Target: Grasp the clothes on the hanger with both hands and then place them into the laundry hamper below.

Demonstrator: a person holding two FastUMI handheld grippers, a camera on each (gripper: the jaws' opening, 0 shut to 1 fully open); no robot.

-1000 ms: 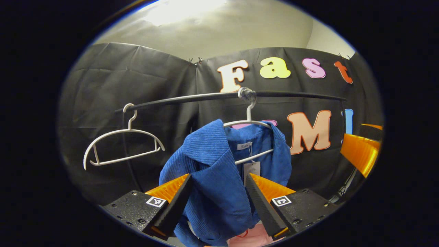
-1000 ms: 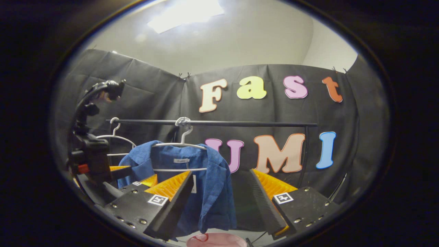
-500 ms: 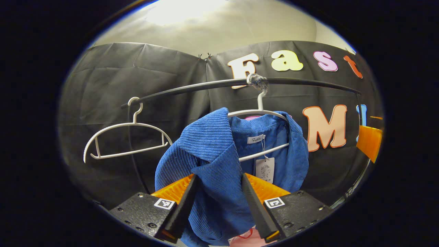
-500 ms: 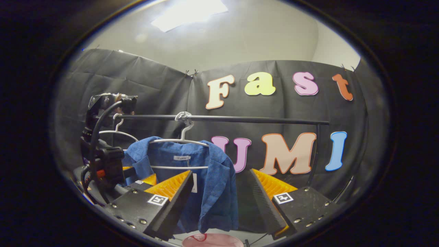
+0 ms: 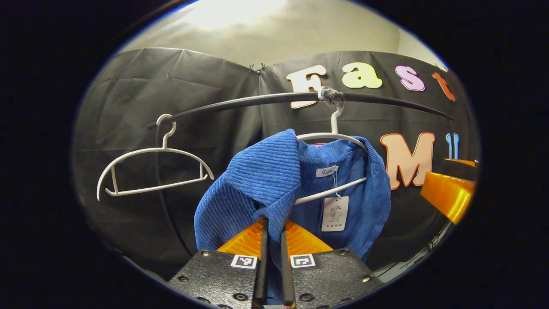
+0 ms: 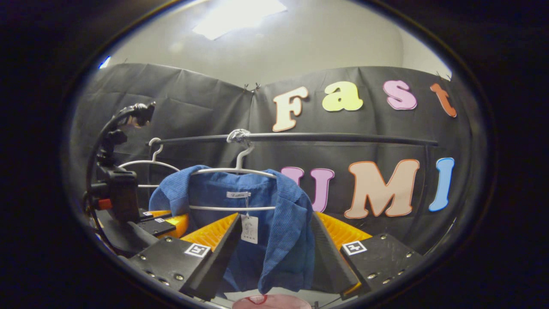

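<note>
A blue corduroy jacket [image 5: 266,180] hangs on a white hanger [image 5: 332,137] from a black rail [image 5: 240,103]. In the left gripper view my left gripper [image 5: 273,240] is shut on the jacket's near front edge just below the collar. In the right gripper view the same jacket [image 6: 283,223] hangs on its hanger [image 6: 233,171], and my right gripper [image 6: 274,253] stands open with the jacket's right front panel between its fingers, not pressed. The left gripper [image 6: 161,219] appears at the jacket's left side. A pink hamper rim [image 6: 272,301] peeks out below the jacket.
An empty white hanger [image 5: 152,167] hangs farther left on the rail. The right gripper's orange finger [image 5: 448,193] enters at the right edge of the left gripper view. A cable [image 6: 107,133] loops above the left gripper. The rail's upright post [image 6: 426,171] stands at the right.
My left gripper has closed on the jacket's front edge. My right gripper has moved forward, so the jacket's right panel now lies between its open fingers.
</note>
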